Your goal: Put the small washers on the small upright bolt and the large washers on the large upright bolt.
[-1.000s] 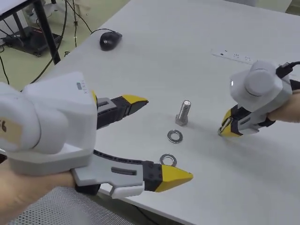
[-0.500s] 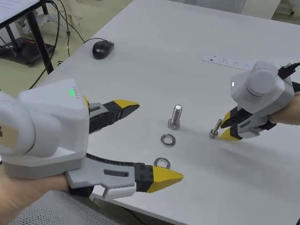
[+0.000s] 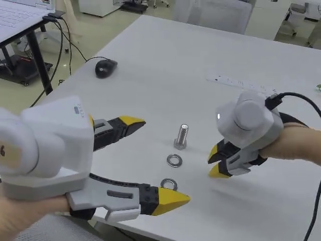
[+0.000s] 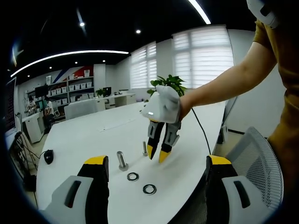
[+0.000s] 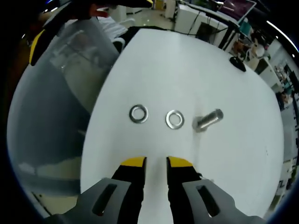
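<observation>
L tool (image 3: 165,160) wide open, R tool (image 3: 214,162) barely open, both empty.

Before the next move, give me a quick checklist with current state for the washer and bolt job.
1. Right gripper empty: ok. There is a narrow gap between its jaws with nothing in it.
2. Left gripper ready to pick: ok. Jaws are wide apart and empty.
3. Large bolt upright: ok.
4. Small bolt upright: ok. It stands just beside the right gripper's tips in the left gripper view.
5. Washers free: ok. The near washer and far washer lie flat on the table, apart, neither on a bolt.
6. Which washer is small and which large: cannot tell. They look alike.
</observation>
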A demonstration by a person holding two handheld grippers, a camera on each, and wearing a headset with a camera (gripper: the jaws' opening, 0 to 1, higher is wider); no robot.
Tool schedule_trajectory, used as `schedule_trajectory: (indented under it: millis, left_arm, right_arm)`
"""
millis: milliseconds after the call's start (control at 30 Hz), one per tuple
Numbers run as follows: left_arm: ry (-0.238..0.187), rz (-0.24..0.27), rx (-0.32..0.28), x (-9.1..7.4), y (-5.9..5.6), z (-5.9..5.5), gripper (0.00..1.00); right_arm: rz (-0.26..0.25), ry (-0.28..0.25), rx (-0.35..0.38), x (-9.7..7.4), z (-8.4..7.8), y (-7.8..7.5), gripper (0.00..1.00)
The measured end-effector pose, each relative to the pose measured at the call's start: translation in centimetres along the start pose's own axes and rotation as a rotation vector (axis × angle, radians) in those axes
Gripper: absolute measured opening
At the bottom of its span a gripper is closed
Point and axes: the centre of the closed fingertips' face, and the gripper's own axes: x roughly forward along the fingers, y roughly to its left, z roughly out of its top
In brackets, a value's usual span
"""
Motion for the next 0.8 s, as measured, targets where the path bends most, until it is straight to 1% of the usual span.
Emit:
schedule_trajectory:
  millis: [33,133,233,367,500,667,767,800]
  left_arm:
    - [-0.004,0.002,-0.003,-0.1,0.0,0.0,0.86]
    - [-0.012,0.014,-0.006,-0.5,0.2,0.0,0.86]
    - [-0.016,0.015,-0.008,-0.8,0.4,0.0,0.86]
    - [-0.023,0.024,-0.007,-1.2,0.9,0.1,0.86]
    - [-0.022,0.034,-0.001,-1.3,1.6,-0.1,0.86]
    - [-0.003,0.042,0.005,-1.4,2.3,-0.7,0.86]
    - [-0.002,0.043,0.006,-1.3,2.5,-0.8,0.86]
    - [0.006,0.043,0.014,-1.2,2.6,-0.9,0.86]
  right_arm:
    - [0.007,-0.002,-0.004,0.2,0.3,0.2,0.18]
    - [0.036,0.018,-0.029,1.1,0.9,1.0,0.18]
    - [0.062,0.017,-0.046,2.2,2.0,1.9,0.19]
    - [0.082,0.011,-0.060,3.5,3.3,2.4,0.21]
    - [0.084,0.006,-0.069,4.5,4.2,2.4,0.27]
    - [0.083,-0.003,-0.070,5.1,4.9,2.2,0.29]
    - [0.088,-0.001,-0.065,5.5,5.1,2.2,0.30]
    - [0.089,0.001,-0.065,5.6,5.0,2.1,0.31]
